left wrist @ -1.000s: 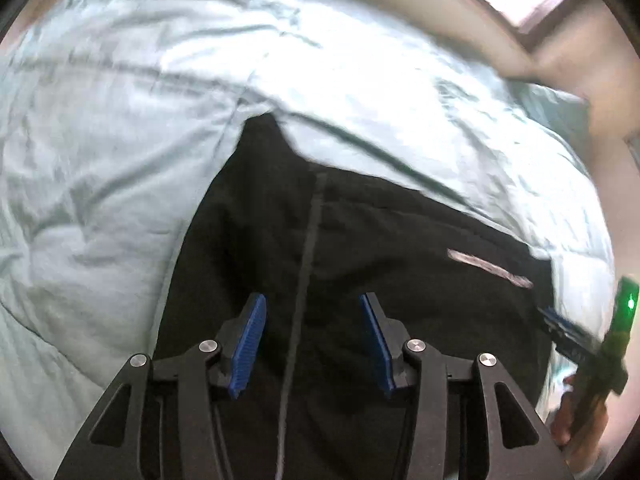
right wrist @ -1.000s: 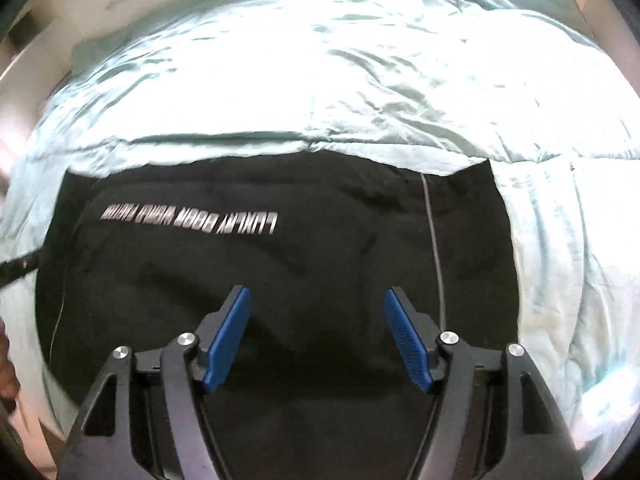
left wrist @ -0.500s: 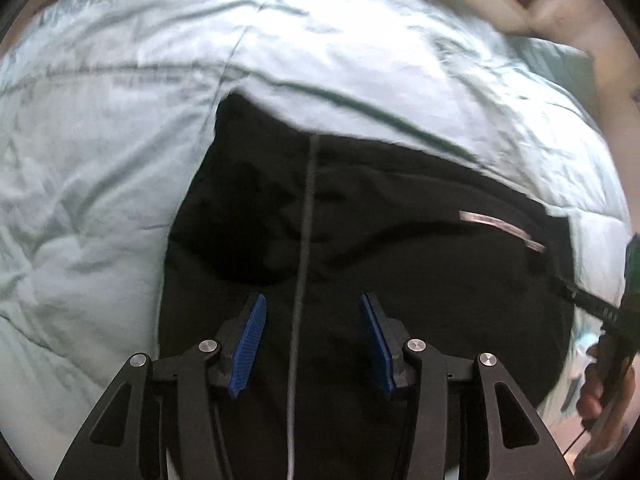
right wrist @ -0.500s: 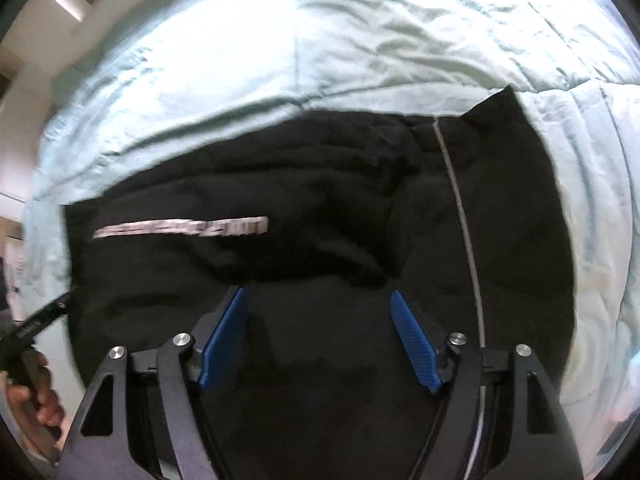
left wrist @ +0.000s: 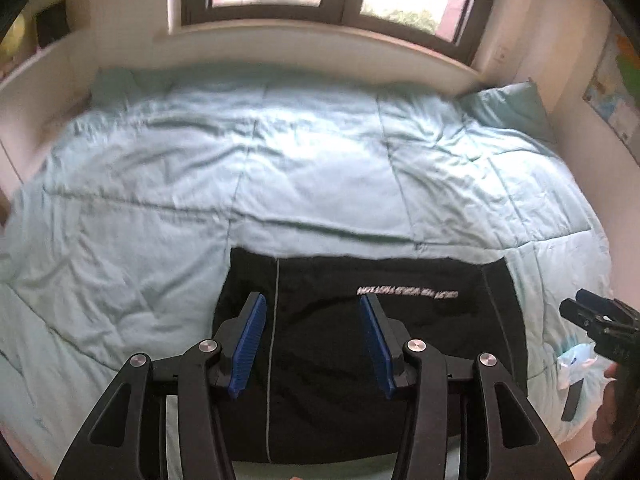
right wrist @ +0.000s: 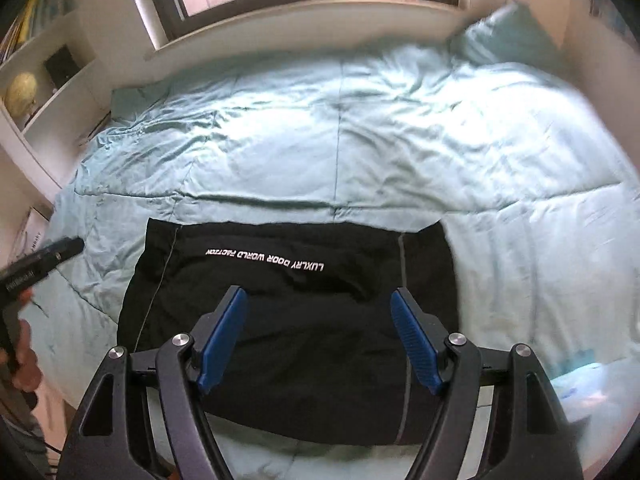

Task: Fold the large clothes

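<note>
Both tongs have pulled up and back: a second ago they hovered close over the cloth, now the window and whole bed are in frame. Left tongs and right tongs are spread, holding nothing. The black folded garment with white lettering and grey side stripes lies flat as a tidy rectangle at the near edge of the pale-teal quilted bed cover. Fold looks complete or one halving away. Edges are straight, the far corners exposed. Open quilt on three sides, little margin at the near edge.
</note>
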Demonstrator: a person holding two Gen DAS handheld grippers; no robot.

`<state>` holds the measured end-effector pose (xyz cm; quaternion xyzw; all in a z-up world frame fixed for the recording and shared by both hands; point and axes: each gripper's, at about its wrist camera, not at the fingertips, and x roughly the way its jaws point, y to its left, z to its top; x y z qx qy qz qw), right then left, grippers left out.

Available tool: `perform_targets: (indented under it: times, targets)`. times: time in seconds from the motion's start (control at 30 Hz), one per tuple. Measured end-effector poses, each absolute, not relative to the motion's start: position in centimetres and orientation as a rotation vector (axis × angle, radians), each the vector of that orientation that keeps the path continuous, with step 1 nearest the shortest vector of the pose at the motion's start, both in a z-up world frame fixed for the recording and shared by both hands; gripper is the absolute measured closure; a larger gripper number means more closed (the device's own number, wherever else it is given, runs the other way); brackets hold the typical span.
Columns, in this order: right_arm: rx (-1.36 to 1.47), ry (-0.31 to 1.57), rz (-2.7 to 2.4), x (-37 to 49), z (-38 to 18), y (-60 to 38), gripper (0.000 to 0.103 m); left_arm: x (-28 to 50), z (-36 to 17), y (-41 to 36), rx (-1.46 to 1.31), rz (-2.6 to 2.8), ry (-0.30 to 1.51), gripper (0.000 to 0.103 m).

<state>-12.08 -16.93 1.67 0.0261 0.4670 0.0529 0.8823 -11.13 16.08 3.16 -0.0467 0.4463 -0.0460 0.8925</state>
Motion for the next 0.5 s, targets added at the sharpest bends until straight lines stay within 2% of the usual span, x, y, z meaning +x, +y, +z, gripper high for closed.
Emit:
perform_targets:
  times: [0.27,0.5]
  targets:
    - [0.000,0.911,0.063,-15.1,5.6,-15.1,0.025,-13.8,8.5,13.0,-0.076,-0.138,0.861,0.053]
    - [-0.005,0.896,0.043,-16.3,6.7,-14.6,0.025,-15.3,10.2,12.0,-0.025,-0.125,0.833,0.052]
